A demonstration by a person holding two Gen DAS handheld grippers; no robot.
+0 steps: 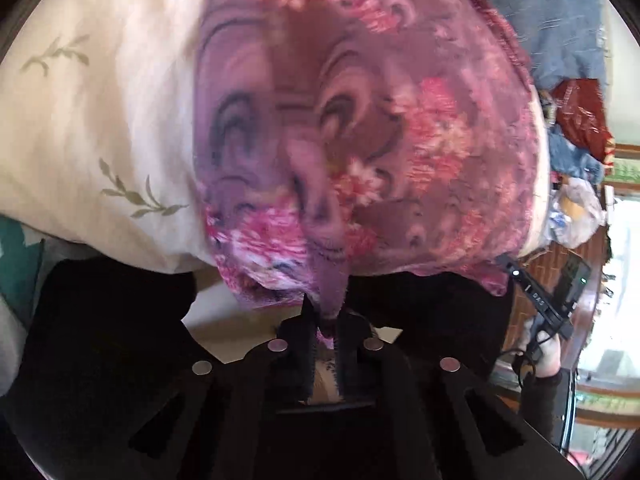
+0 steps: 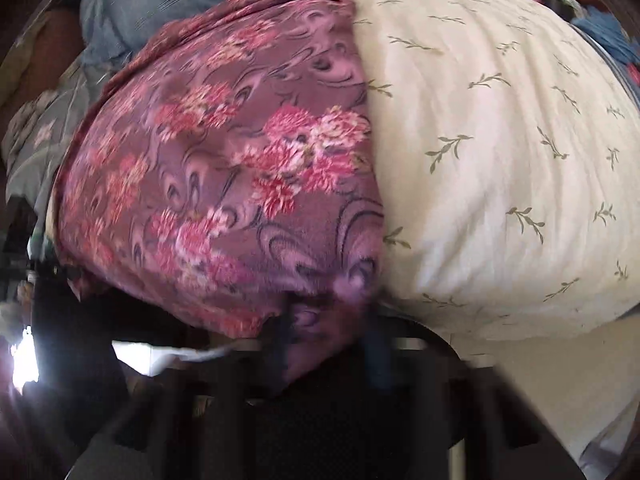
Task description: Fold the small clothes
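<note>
Jaws of the left gripper [image 1: 325, 320] are pinched nearly closed on a bunched corner of the purple floral garment [image 1: 360, 120], which fans out from them toward 12 o'clock. The right gripper [image 2: 332, 344] looks clamped on another corner of the same garment [image 2: 224, 168], though motion blur there hides how tightly its jaws meet. From both grips the cloth runs out over a cream leaf-print pillow [image 2: 500, 140], at 10 o'clock in the left view and 2 o'clock in the right. Blue fabric [image 2: 160, 4] lies beyond, at 12 o'clock.

I judge the step in hand to be carrying one edge, held at two corners, for a fold. Next the corners need drawing level and taut, then laying over to meet the far gathered hem squarely before release.
</note>
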